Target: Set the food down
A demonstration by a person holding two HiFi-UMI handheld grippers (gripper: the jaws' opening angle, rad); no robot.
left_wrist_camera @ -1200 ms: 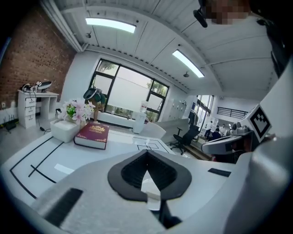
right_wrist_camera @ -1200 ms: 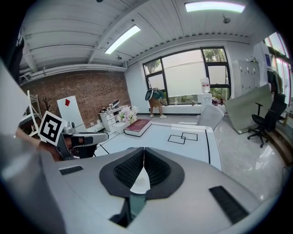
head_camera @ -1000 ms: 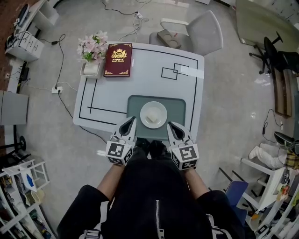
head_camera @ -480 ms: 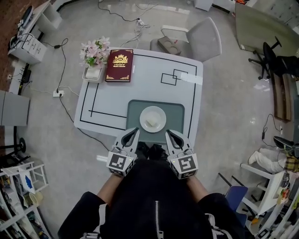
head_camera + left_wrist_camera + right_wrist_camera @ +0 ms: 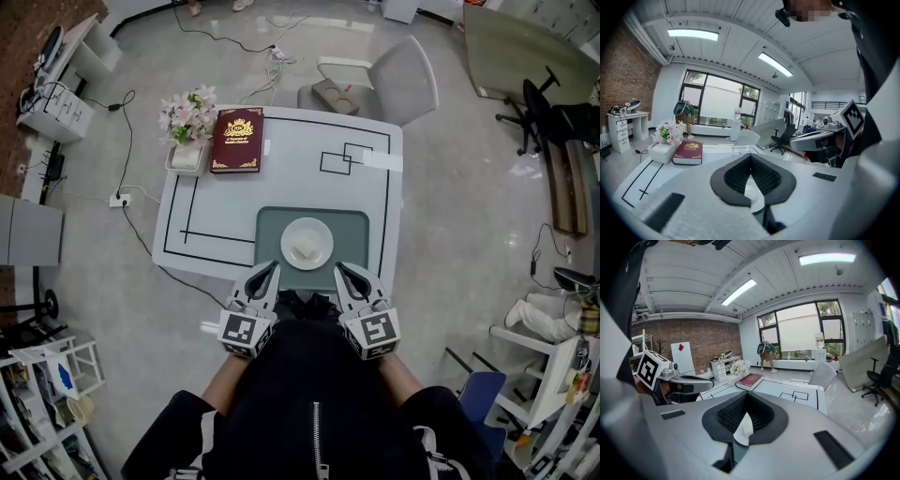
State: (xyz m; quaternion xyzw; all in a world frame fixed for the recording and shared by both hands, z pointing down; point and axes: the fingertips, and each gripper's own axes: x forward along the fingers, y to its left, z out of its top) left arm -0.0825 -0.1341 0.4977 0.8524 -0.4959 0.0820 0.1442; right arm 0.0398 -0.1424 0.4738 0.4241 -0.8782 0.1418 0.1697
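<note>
Standing at the far left corner of the bench [image 5: 281, 187], flowers [image 5: 187, 108] are sitting just beside a red book [image 5: 236, 141]. The left gripper [image 5: 268, 272] is hovering at the near edge, its fingers [image 5: 733, 180] clenched on nothing. Right of it, the food [image 5: 304, 249] is lying on a white plate [image 5: 323, 232], which is resting on a green mat [image 5: 356, 225]. The right gripper [image 5: 343, 272] is hovering near the plate, its fingers [image 5: 729, 416] likewise clenched and empty.

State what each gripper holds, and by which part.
Nothing is held. The left gripper and right gripper have jaws together, empty; the plate of food sits on the mat, apart from both.
</note>
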